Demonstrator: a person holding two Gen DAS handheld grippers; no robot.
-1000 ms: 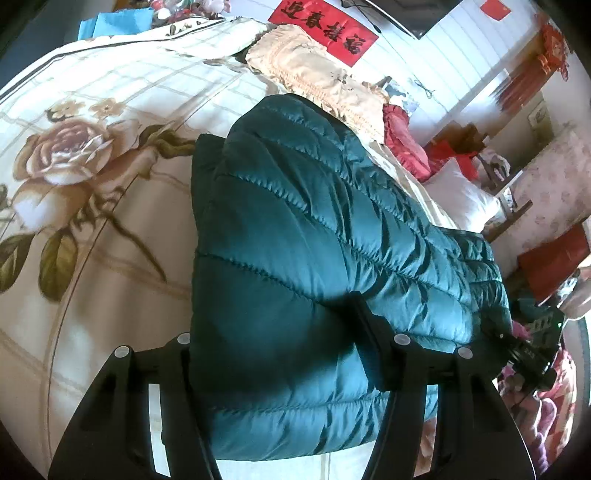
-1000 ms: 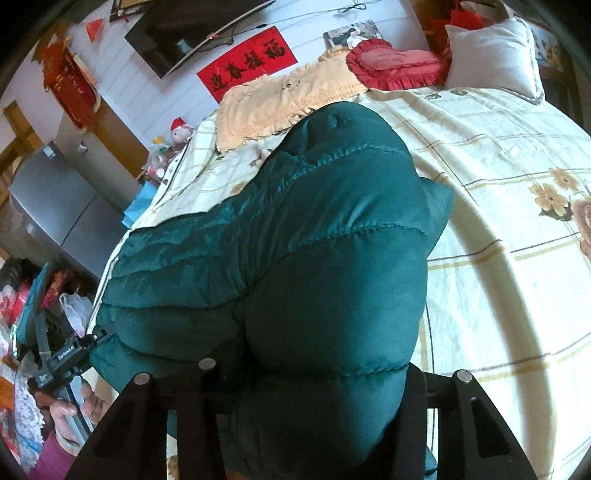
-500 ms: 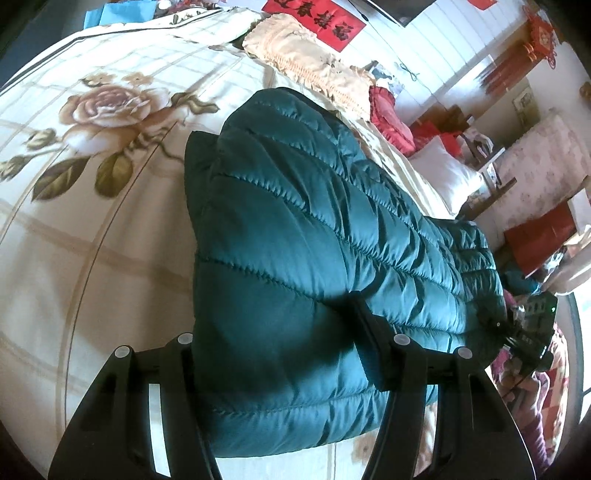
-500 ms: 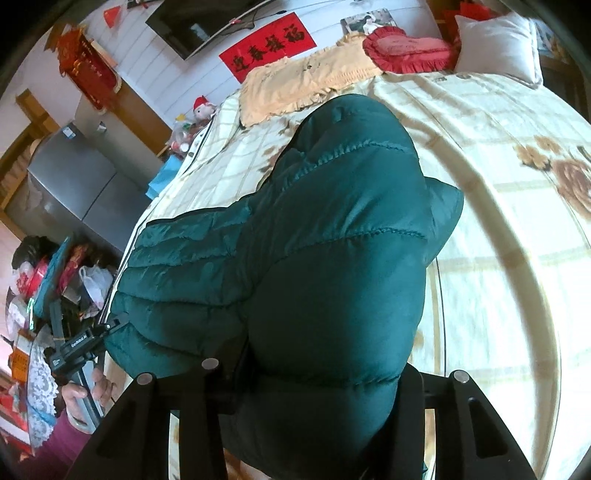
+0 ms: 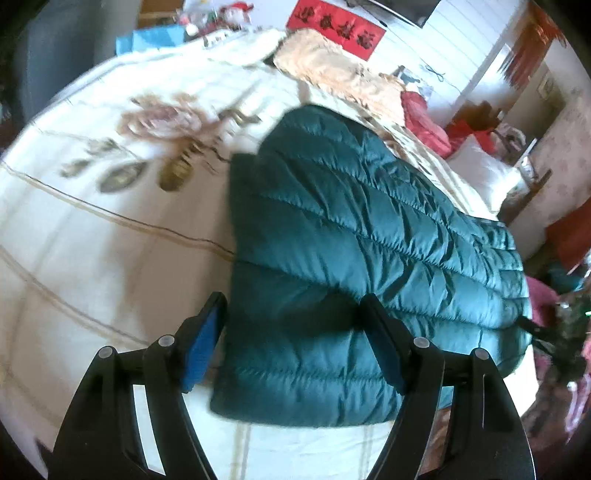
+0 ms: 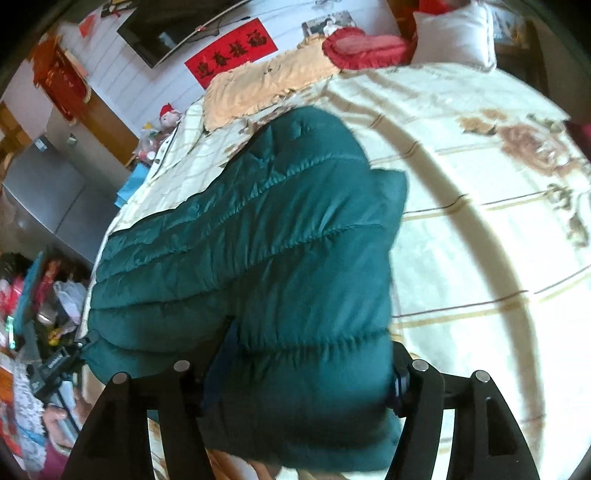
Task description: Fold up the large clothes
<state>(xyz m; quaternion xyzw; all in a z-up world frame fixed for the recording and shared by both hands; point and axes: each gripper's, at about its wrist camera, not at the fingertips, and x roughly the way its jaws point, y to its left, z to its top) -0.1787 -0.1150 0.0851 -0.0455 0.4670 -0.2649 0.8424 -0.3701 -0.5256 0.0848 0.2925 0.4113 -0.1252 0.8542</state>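
My left gripper (image 5: 291,332) has its jaws just spreading, the blue pad clear of the teal puffer jacket (image 5: 354,258), whose folded edge sits loose between them. My right gripper (image 6: 303,373) jaws have just been widening too, jacket (image 6: 280,258) bulging between; whether the pads press, I cannot tell. The jacket lies folded on the floral bed (image 5: 92,240), near its edge.

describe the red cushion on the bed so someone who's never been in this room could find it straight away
Start at the big bed with the cream floral bedspread and look to its far end, past the teal puffer jacket. The red cushion lies there between a pale gold frilled cover and a white pillow. It is the only red, ruffled piece in that row.
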